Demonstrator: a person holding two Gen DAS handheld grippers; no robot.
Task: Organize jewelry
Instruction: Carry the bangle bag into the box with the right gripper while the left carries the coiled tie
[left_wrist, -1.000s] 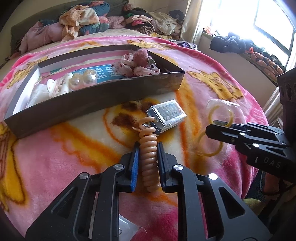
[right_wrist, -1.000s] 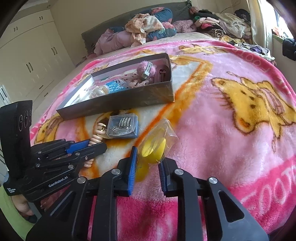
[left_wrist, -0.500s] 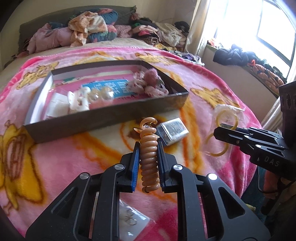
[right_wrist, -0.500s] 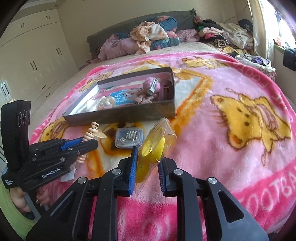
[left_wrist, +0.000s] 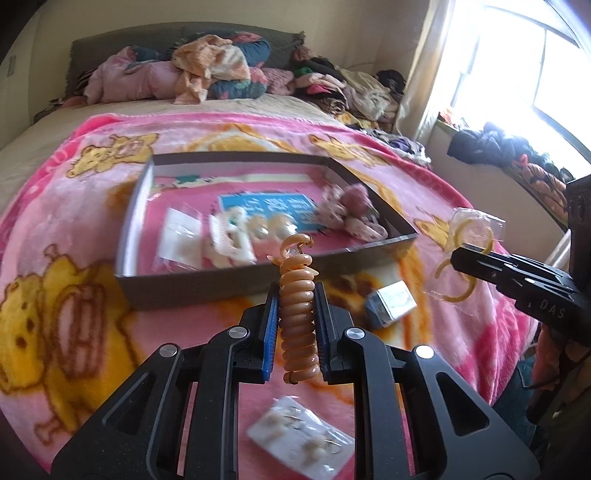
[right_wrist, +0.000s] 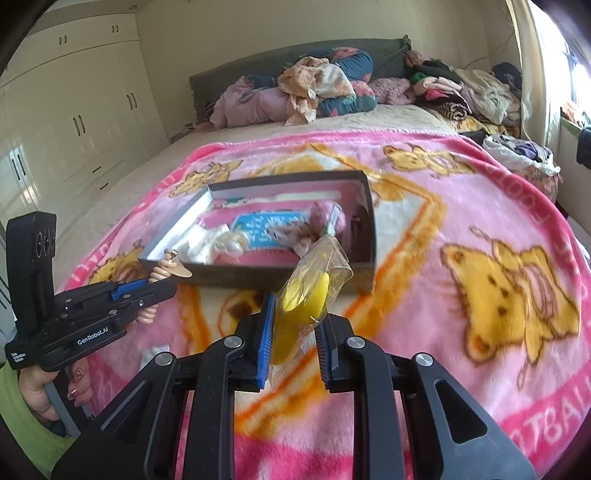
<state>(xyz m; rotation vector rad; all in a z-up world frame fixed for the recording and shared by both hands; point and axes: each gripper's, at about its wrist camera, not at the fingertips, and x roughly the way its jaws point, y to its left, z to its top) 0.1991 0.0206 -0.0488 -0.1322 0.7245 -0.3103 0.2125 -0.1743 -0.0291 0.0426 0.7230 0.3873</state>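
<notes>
My left gripper is shut on a peach spiral hair tie and holds it in the air in front of the dark open box. My right gripper is shut on a clear bag with yellow rings, also lifted, in front of the box. That bag shows at the right of the left wrist view. The box holds a white claw clip, pearl pieces, a blue card and pink scrunchies.
A small clear case lies on the pink blanket in front of the box. A bag of earrings lies under my left gripper. Clothes are piled at the headboard. Wardrobes stand at the left.
Both grippers have risen from the blanket with their items and now look down into the box from higher up. The case stayed on the blanket.
</notes>
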